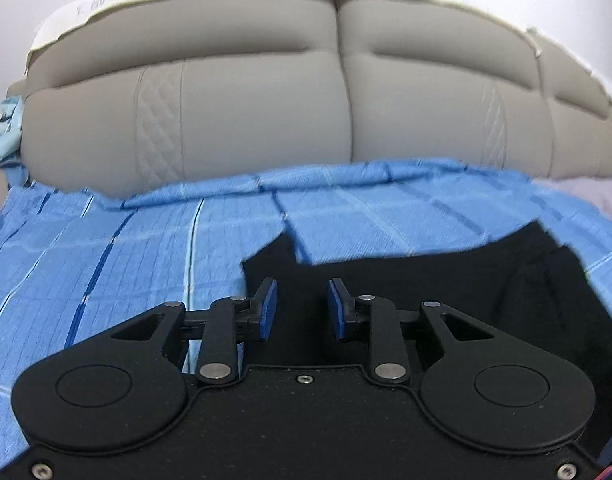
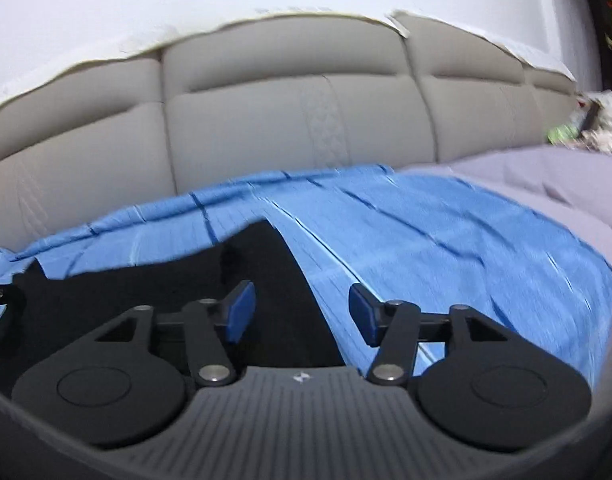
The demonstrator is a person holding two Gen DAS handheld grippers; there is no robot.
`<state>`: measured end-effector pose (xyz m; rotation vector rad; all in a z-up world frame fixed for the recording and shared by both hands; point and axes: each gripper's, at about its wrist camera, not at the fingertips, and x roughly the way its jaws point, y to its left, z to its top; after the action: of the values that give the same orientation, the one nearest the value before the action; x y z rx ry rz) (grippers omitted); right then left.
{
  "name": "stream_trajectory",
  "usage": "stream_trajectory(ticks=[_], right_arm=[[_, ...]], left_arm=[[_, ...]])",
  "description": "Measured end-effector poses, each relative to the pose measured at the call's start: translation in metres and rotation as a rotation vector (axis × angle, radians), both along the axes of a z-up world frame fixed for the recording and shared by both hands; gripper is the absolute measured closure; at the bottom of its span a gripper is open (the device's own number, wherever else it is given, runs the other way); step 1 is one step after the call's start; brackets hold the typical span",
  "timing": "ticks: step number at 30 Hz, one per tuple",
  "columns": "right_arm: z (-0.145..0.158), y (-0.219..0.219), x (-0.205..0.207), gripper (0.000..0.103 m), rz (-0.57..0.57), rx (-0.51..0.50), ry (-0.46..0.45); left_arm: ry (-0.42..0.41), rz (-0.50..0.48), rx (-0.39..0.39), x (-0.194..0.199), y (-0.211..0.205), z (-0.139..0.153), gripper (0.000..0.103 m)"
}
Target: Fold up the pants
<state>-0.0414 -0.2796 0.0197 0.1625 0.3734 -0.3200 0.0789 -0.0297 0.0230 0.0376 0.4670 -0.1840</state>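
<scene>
Both tools spread, gripping nothing: left gripper (image 1: 302, 306) narrowly, right gripper (image 2: 302, 310) wide. Risk — black pants (image 1: 446, 280) at 3 o'clock bunching on blue sheet (image 1: 126, 248) if pinched unevenly.

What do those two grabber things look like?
Both are black, with two round discs at the base and jointed bars pinned by silver rivets. Each ends in two flat blue pads. The left gripper has a plain speckled black body with small screws; the right gripper has a ribbed grey body bearing a small white mark.
</scene>
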Motion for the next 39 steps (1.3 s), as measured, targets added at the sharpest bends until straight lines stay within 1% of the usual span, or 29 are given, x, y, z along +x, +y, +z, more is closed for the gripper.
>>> stream_trajectory(ticks=[2,3,6,7,8,9,11,12,13,14,15,18,19,21,22,23,24,25,26,29,32,35,36,37,38,39], right_arm=[[0.005,0.004,0.012,0.032,0.048,-0.018,-0.012],[0.007,0.007,0.022,0.031,0.095,-0.027,0.001],[0.000,0.019,0.050,0.029,0.229,-0.028,0.101],[-0.006,0.022,0.062,0.029,0.251,-0.029,0.141],[-0.011,0.022,0.070,0.031,0.255,-0.028,0.159],[-0.015,0.020,0.077,0.039,0.248,-0.013,0.164],[-0.015,0.011,0.082,0.068,0.291,0.089,0.134],[-0.012,0.010,0.083,0.072,0.281,0.095,0.124],[-0.009,0.011,0.083,0.077,0.271,0.057,0.109],[-0.006,0.013,0.084,0.078,0.272,0.004,0.090],[-0.004,0.014,0.085,0.078,0.270,-0.027,0.076],[0.000,0.012,0.097,0.078,0.267,-0.079,0.066],[-0.001,0.011,0.101,0.078,0.262,-0.098,0.074],[-0.004,0.009,0.105,0.073,0.242,-0.125,0.085],[-0.007,0.007,0.106,0.061,0.222,-0.135,0.086],[-0.008,0.004,0.105,0.045,0.200,-0.142,0.083],[-0.010,0.002,0.104,0.039,0.182,-0.148,0.075],[-0.010,0.000,0.103,0.029,0.171,-0.154,0.074],[-0.012,-0.003,0.105,0.022,0.162,-0.160,0.080],[-0.011,-0.013,0.109,0.013,0.164,-0.149,0.114],[-0.011,-0.028,0.118,0.010,0.196,-0.092,0.155],[-0.013,-0.049,0.127,0.010,0.263,0.047,0.200],[-0.014,-0.060,0.131,0.013,0.292,0.123,0.215],[-0.016,-0.068,0.133,0.020,0.313,0.183,0.211],[-0.017,-0.070,0.132,0.027,0.327,0.198,0.206],[-0.017,-0.068,0.132,0.031,0.355,0.195,0.207]], left_arm=[[-0.029,-0.033,-0.012,-0.004,-0.003,0.003,0.074],[-0.026,-0.052,-0.012,-0.004,-0.005,0.003,0.071],[0.008,-0.065,0.044,0.002,-0.015,-0.007,0.071],[0.023,-0.063,0.063,0.005,-0.018,-0.012,0.071],[0.039,-0.051,0.078,0.009,-0.019,-0.017,0.071],[0.055,-0.043,0.085,0.014,-0.020,-0.022,0.072],[0.042,-0.034,0.091,0.017,-0.021,-0.025,0.072],[0.035,-0.033,0.098,0.019,-0.022,-0.026,0.072],[0.031,-0.033,0.103,0.022,-0.024,-0.025,0.072],[0.024,-0.032,0.101,0.025,-0.026,-0.025,0.072],[0.020,-0.027,0.099,0.029,-0.027,-0.024,0.072],[0.012,-0.005,0.093,0.040,-0.030,-0.023,0.072],[0.011,0.004,0.093,0.043,-0.031,-0.023,0.072],[0.007,0.025,0.101,0.045,-0.031,-0.020,0.069],[0.005,0.036,0.102,0.044,-0.030,-0.019,0.067],[0.004,0.048,0.097,0.042,-0.027,-0.017,0.062],[0.008,0.055,0.088,0.040,-0.024,-0.015,0.059],[0.021,0.057,0.073,0.038,-0.019,-0.014,0.059],[0.041,0.056,0.053,0.036,-0.013,-0.014,0.059],[0.093,0.054,0.003,0.033,0.003,-0.013,0.052],[0.148,0.040,-0.049,0.037,0.018,-0.013,0.050],[0.219,0.013,-0.120,0.047,0.028,-0.015,0.049],[0.236,0.005,-0.141,0.050,0.030,-0.017,0.049],[0.250,-0.003,-0.163,0.054,0.032,-0.019,0.049],[0.256,-0.007,-0.178,0.056,0.032,-0.021,0.049],[0.259,-0.011,-0.191,0.059,0.032,-0.023,0.048]])
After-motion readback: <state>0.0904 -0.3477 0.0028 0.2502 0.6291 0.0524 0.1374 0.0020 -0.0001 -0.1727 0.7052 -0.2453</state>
